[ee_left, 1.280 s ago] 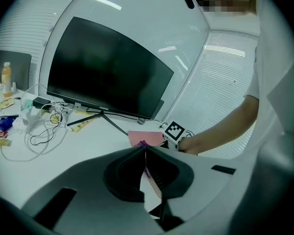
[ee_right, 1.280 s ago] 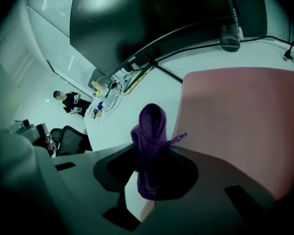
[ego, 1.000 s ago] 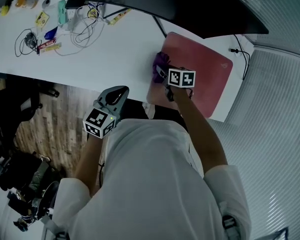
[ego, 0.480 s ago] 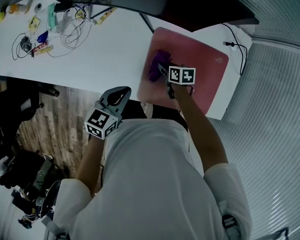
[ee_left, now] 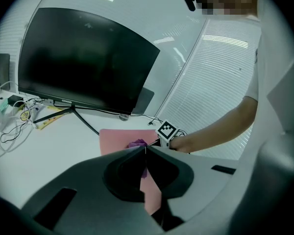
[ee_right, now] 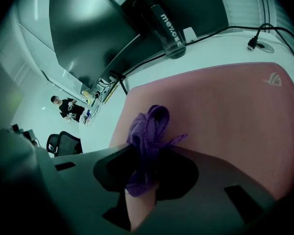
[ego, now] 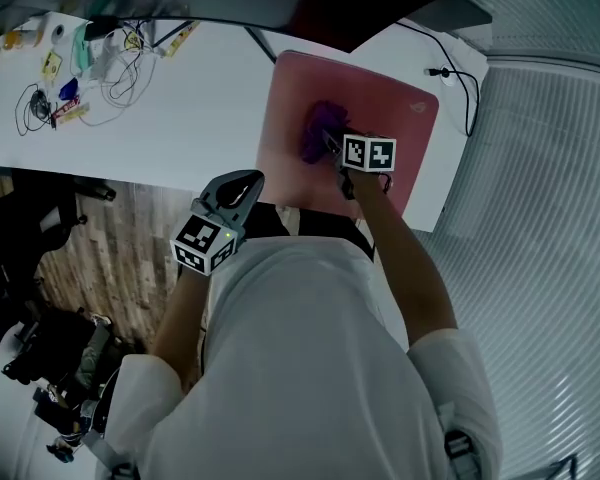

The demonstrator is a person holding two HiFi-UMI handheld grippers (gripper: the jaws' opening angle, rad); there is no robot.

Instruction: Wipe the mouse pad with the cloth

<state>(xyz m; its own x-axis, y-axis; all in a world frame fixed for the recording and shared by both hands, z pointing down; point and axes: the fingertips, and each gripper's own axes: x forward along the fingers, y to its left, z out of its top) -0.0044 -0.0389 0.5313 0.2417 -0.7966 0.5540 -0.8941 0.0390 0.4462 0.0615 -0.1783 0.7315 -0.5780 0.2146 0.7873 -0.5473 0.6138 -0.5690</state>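
Note:
A pink mouse pad (ego: 390,93) lies on the white desk (ego: 200,118) at the right end. A crumpled purple cloth (ego: 318,133) rests on the pad's left-middle part. My right gripper (ego: 333,150) is shut on the cloth and presses it to the pad. In the right gripper view the cloth (ee_right: 149,131) bunches out from between the jaws of that gripper (ee_right: 143,180) over the pad (ee_right: 225,111). My left gripper (ego: 236,192) hangs off the desk's near edge, close to the body, shut on nothing. Its jaws (ee_left: 145,152) meet in the left gripper view, pointing at the pad (ee_left: 118,141).
A dark monitor (ee_left: 83,62) on a stand spans the desk's back. A black bottle (ee_right: 164,23) stands behind the pad. A cable (ego: 450,73) runs off the pad's right side. Tangled wires and small items (ego: 90,53) lie far left. Wooden floor (ego: 110,238) is below the desk edge.
My right gripper has dragged the cloth from the pad's left edge toward its middle. The left gripper has stayed where it was.

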